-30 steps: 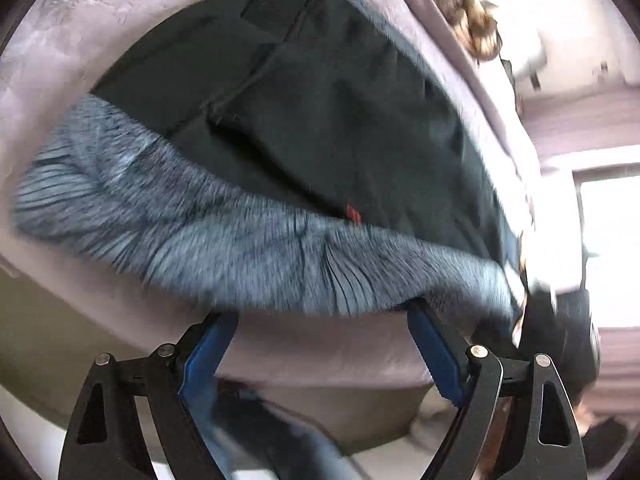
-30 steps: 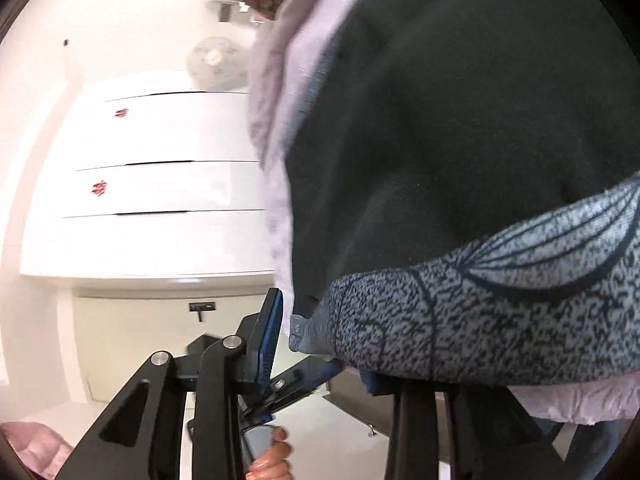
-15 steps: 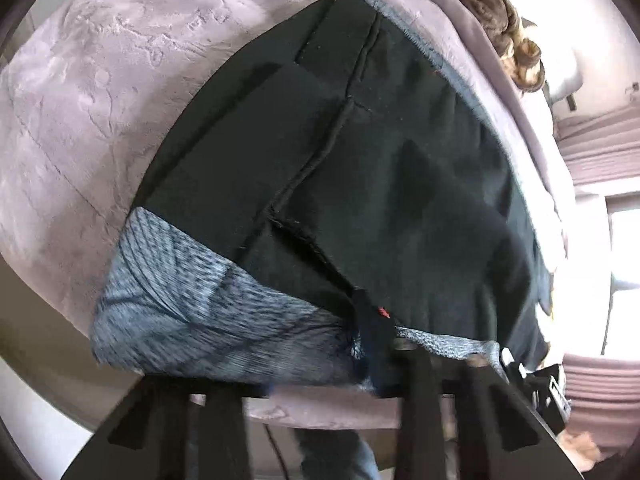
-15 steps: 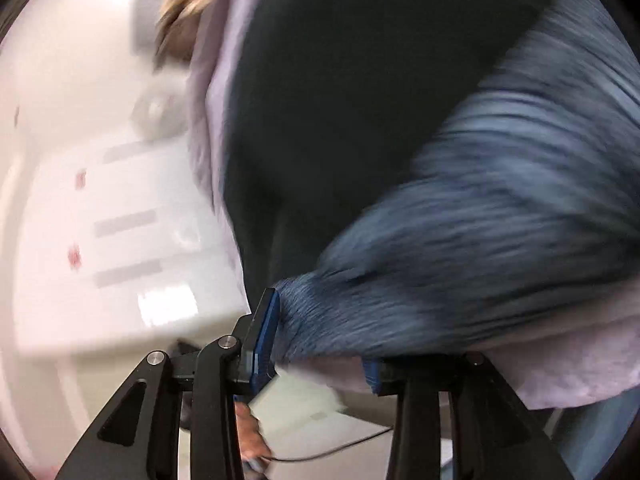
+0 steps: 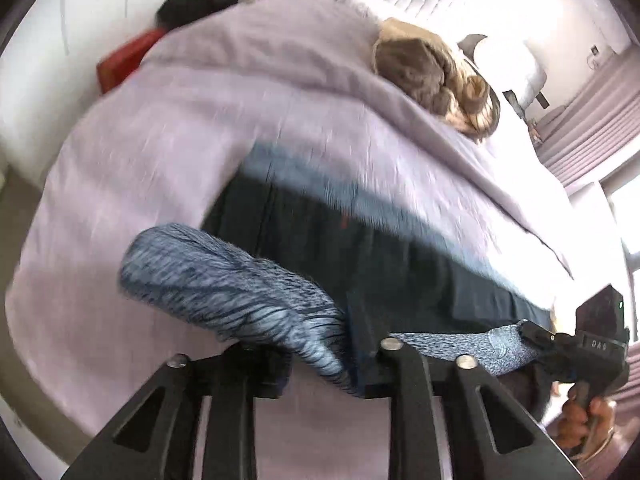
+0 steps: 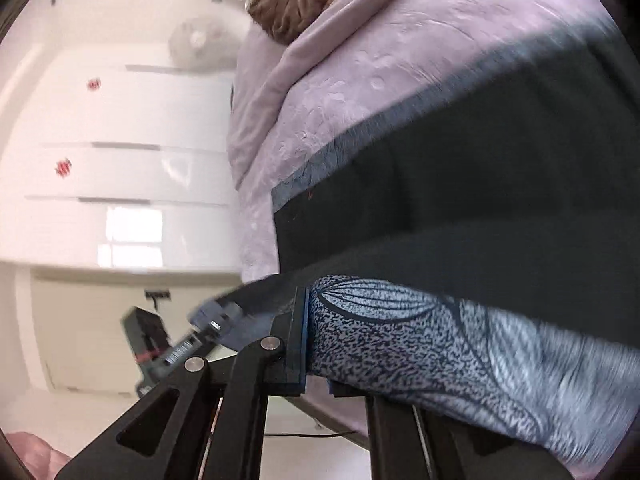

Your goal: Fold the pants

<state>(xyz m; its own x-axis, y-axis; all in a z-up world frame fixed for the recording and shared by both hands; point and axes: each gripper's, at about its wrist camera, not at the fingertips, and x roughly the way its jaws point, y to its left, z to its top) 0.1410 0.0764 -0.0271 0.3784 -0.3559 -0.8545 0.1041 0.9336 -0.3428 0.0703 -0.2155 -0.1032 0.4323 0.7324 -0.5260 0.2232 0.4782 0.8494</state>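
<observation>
Pants [image 5: 384,264] [image 6: 500,184] lie spread on a lilac bedspread [image 5: 200,140] [image 6: 360,80] — dark body, with a blue-grey patterned band [image 5: 240,292] [image 6: 440,344] along the near edge, lifted off the bed and bunched.

Left gripper [image 5: 324,364]: 2 jaws clenched on the patterned band, fabric pinched between them and spilling to the left. Left view is motion-blurred.

Right gripper [image 6: 316,368]: jaws closed on the same band at its other corner, cloth running off to the right. In the left view the right gripper [image 5: 560,340] shows at the band's far end, a hand [image 5: 580,420] on its grip.

Beyond the pants — a brown furry item [image 5: 436,76] [image 6: 292,12] on the bedspread; white cabinet fronts [image 6: 120,140] in the right view.
</observation>
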